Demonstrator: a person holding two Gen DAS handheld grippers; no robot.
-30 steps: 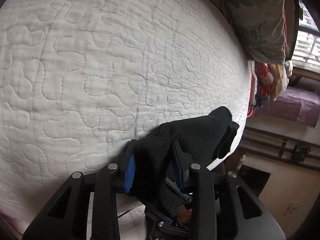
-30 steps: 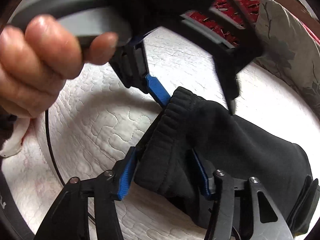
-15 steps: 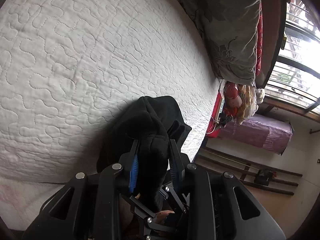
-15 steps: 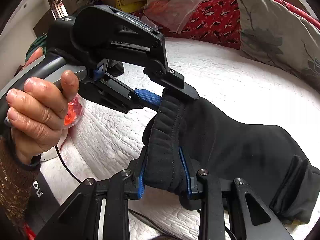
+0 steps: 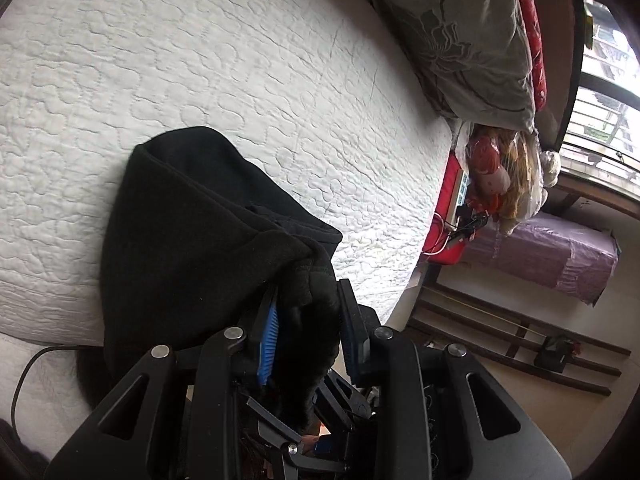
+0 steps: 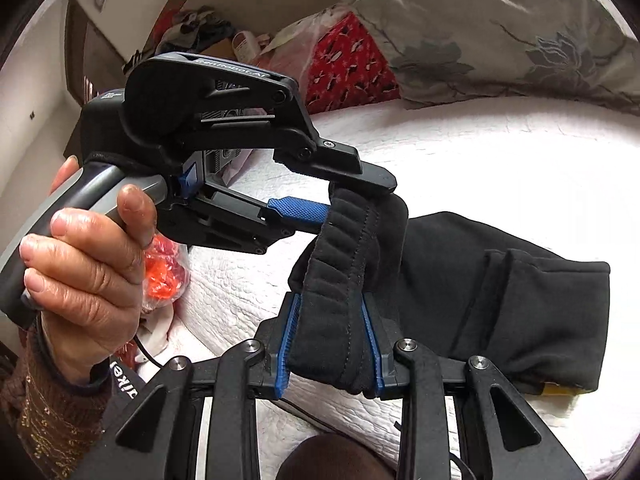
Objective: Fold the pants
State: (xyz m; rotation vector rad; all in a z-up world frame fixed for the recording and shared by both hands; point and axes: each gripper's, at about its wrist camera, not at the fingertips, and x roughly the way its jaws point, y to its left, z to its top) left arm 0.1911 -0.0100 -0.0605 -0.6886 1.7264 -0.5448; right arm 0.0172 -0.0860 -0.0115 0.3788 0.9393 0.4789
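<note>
On my left wrist view, one left gripper (image 5: 308, 328) is clamped on one pair of black fleece pants (image 5: 188, 236), draped onto the white quilted bedspread (image 5: 240, 72); it shows more of the folded bundle than a second ago. My right wrist view shows two grippers: the right gripper (image 6: 330, 344) pinching the ribbed waistband (image 6: 344, 248), and the left hand (image 6: 84, 264), unseen before.

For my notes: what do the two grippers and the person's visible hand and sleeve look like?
Both grippers, left gripper and right gripper, are matte black linkage frames with silver rivets and ribbed blue pads on the fingers. The left has a grey handle, raised lettering and a black cable. The left hand is bare, with a brown patterned sleeve.
</note>
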